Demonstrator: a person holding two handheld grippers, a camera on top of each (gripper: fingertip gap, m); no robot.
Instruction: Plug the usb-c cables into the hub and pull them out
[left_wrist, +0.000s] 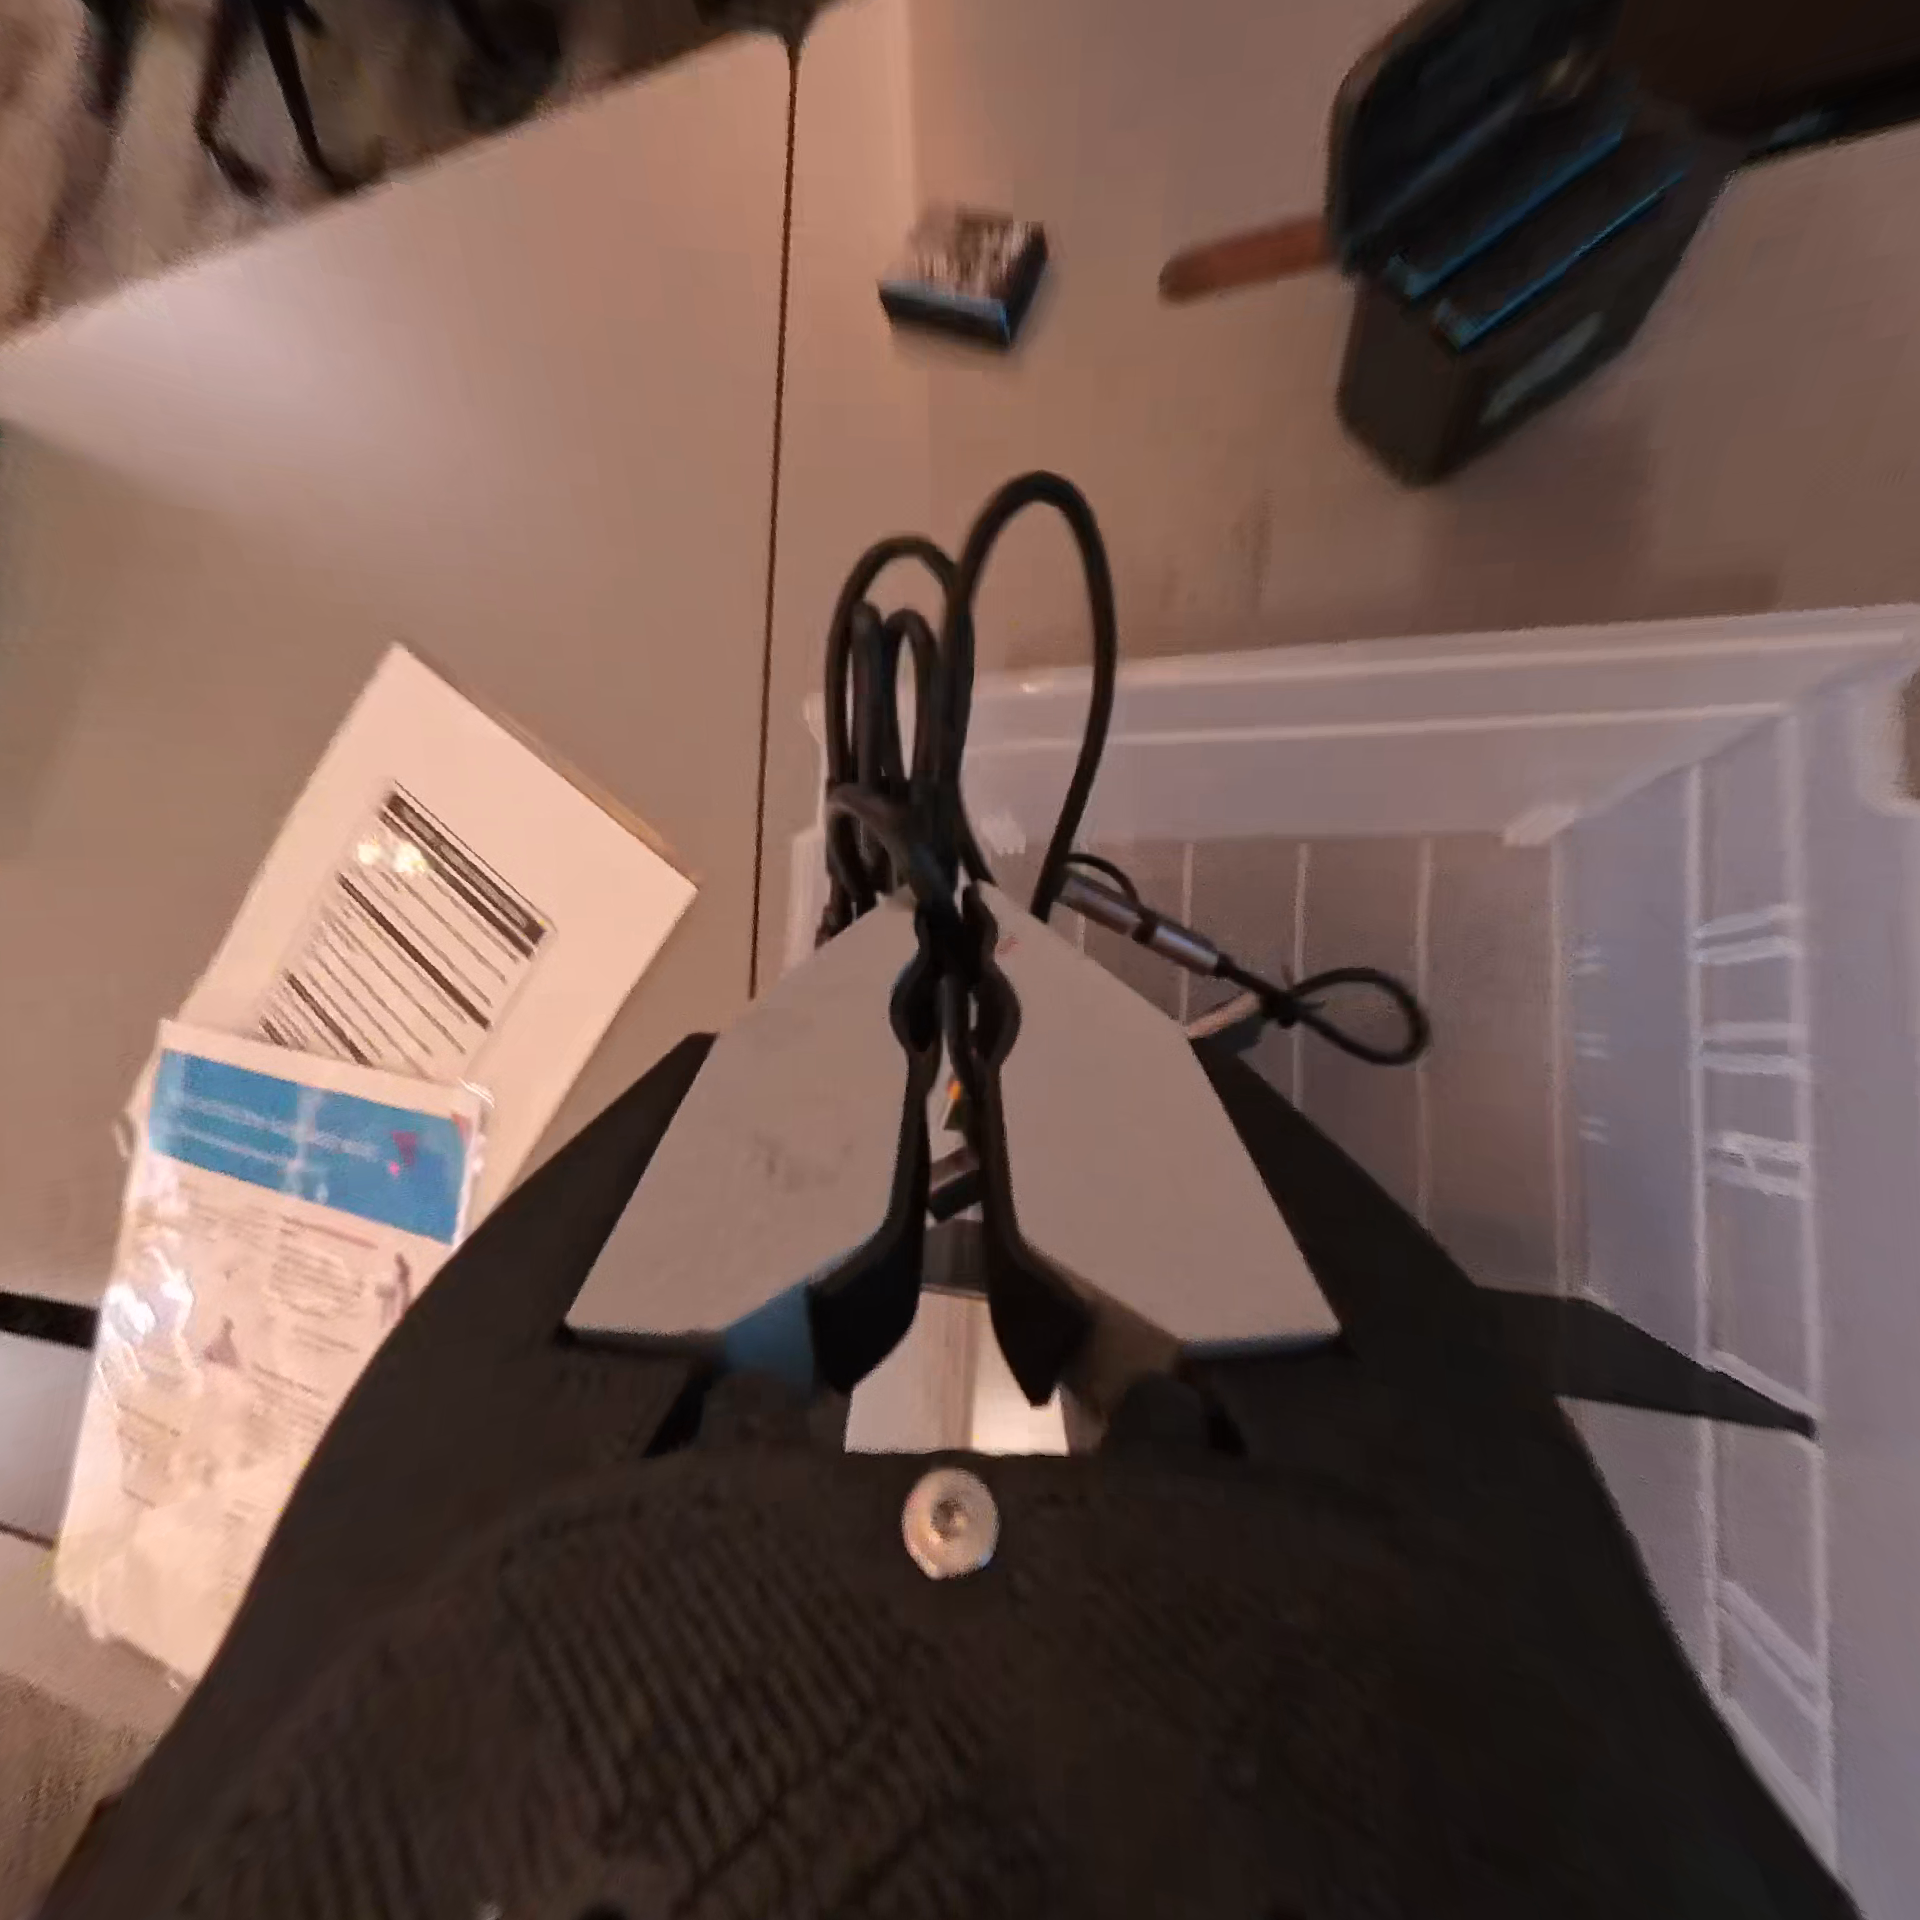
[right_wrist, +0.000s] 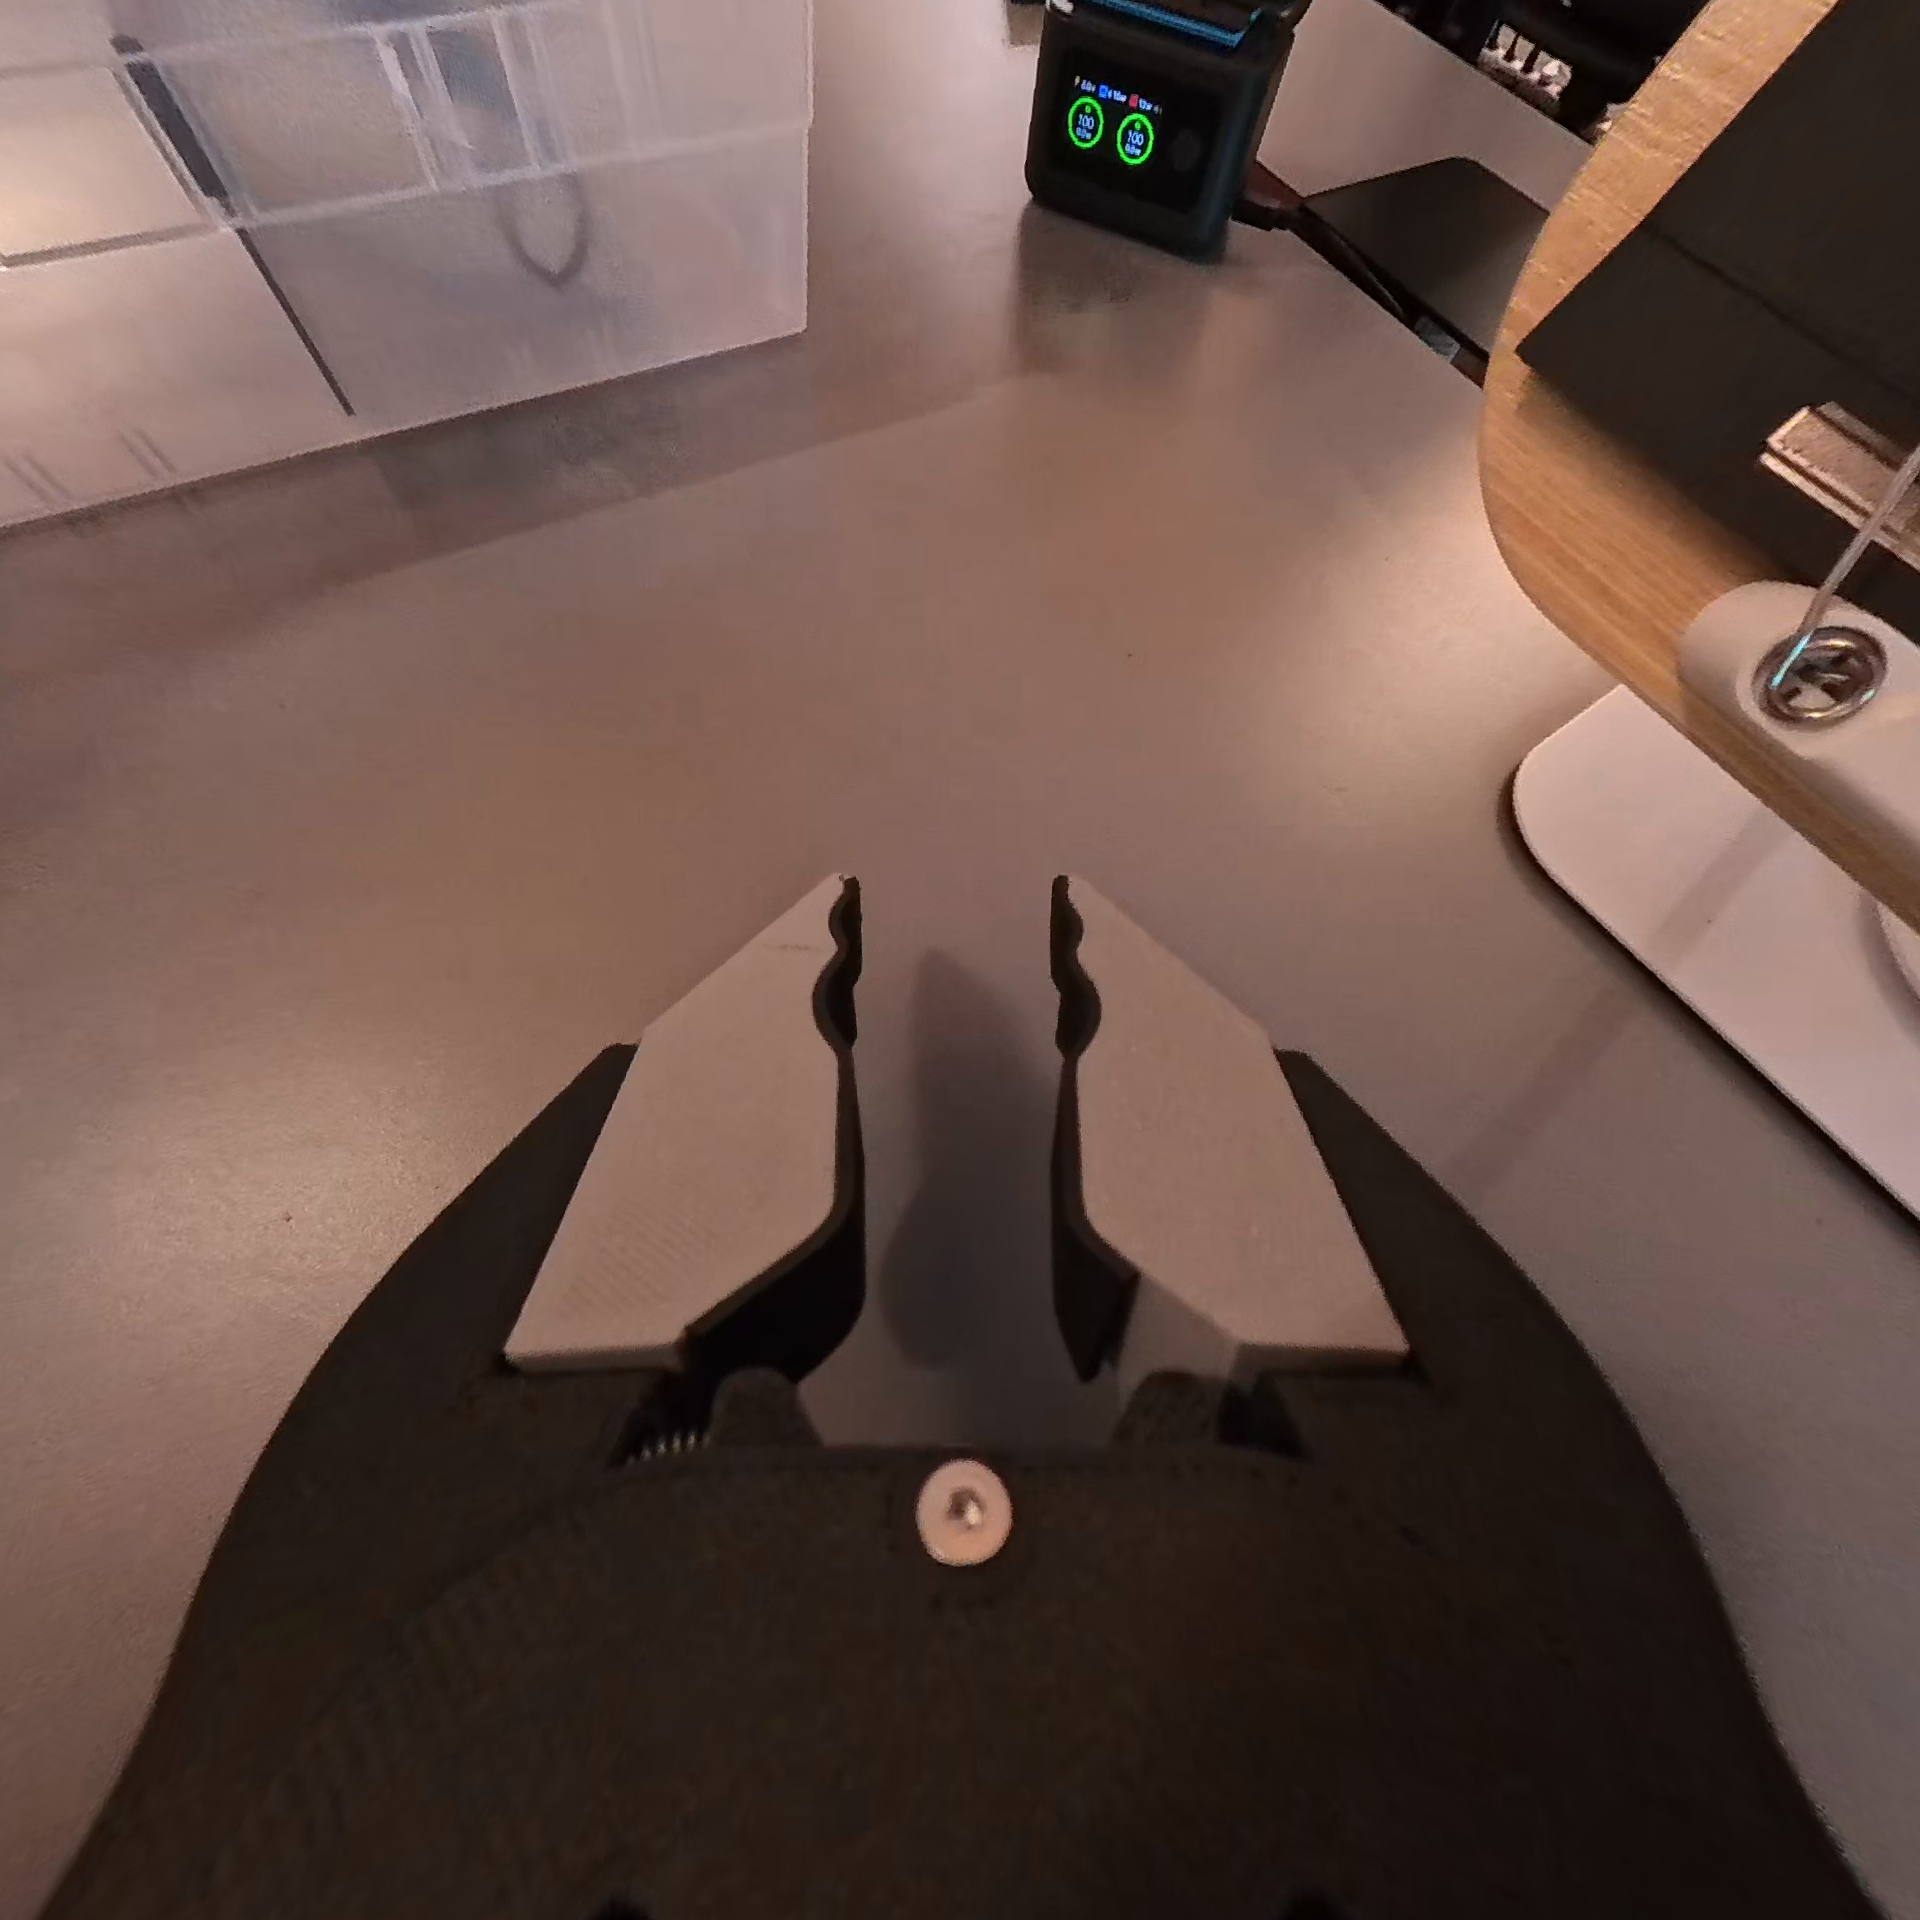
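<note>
Left tool (left_wrist: 954, 971) clenched on bundled black usb-c cables (left_wrist: 914, 707) at frame centre, over the clear plastic bin (left_wrist: 1455, 727) edge; right tool (right_wrist: 954, 925) released, low over bare counter (right_wrist: 623, 727); hub unseen; risk: trailing loops snag the bin rim, or the bundle slips.

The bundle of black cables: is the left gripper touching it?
Touching. The left wrist view shows the left gripper shut on the bundle of black cables, fingertips pinching it.

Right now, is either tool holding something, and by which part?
The left tool is shut on a bundle of black cables, pinching the coiled strands near their lower end. The right tool is open and holds nothing.
</note>
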